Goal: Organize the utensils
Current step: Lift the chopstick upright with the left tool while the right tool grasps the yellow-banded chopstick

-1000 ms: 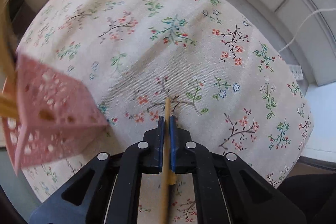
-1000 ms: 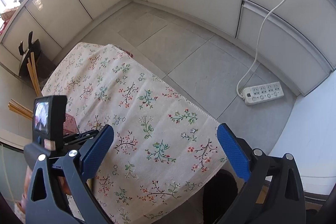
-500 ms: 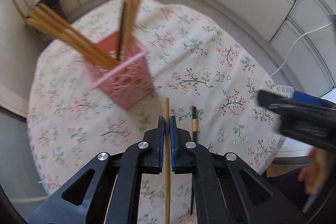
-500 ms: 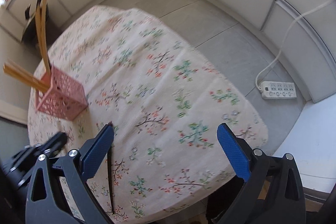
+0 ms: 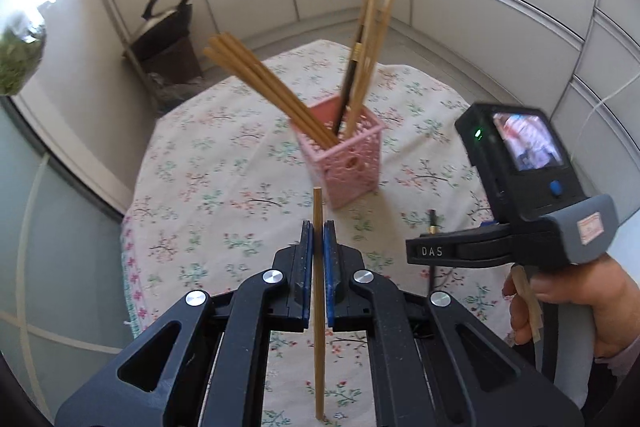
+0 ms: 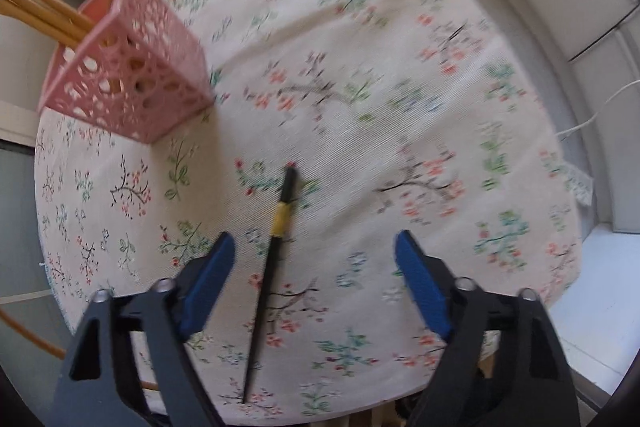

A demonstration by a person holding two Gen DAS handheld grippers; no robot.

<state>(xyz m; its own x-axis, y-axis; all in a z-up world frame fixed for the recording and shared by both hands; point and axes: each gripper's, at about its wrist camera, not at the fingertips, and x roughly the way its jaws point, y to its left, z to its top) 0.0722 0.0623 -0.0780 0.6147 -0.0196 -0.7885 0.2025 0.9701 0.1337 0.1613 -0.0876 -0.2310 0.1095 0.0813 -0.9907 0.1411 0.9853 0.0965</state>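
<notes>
My left gripper (image 5: pixel 319 229) is shut on a wooden chopstick (image 5: pixel 318 211), held above the table and pointing toward the pink lattice basket (image 5: pixel 347 163). That basket holds several wooden chopsticks (image 5: pixel 264 83) and one black chopstick (image 5: pixel 350 83). A black chopstick with a yellow band (image 6: pixel 276 239) lies flat on the floral tablecloth (image 6: pixel 360 87). My right gripper (image 6: pixel 316 247) hangs over it pointing down, its jaws closing, with the chopstick between them nearer the left pad and untouched. The pink basket (image 6: pixel 132 79) stands to the upper left in the right wrist view.
The round table's edge (image 6: pixel 440 371) runs close below the right gripper. A hand (image 5: pixel 576 303) holds the right gripper's body (image 5: pixel 520 187) at the right of the left wrist view. A dark stand (image 5: pixel 168 47) sits beyond the table. A white cable (image 6: pixel 600 107) lies on the floor.
The left gripper has risen and tipped back, bringing the basket into the centre of its view. The right gripper has swung down over the black chopstick, and its jaws have narrowed.
</notes>
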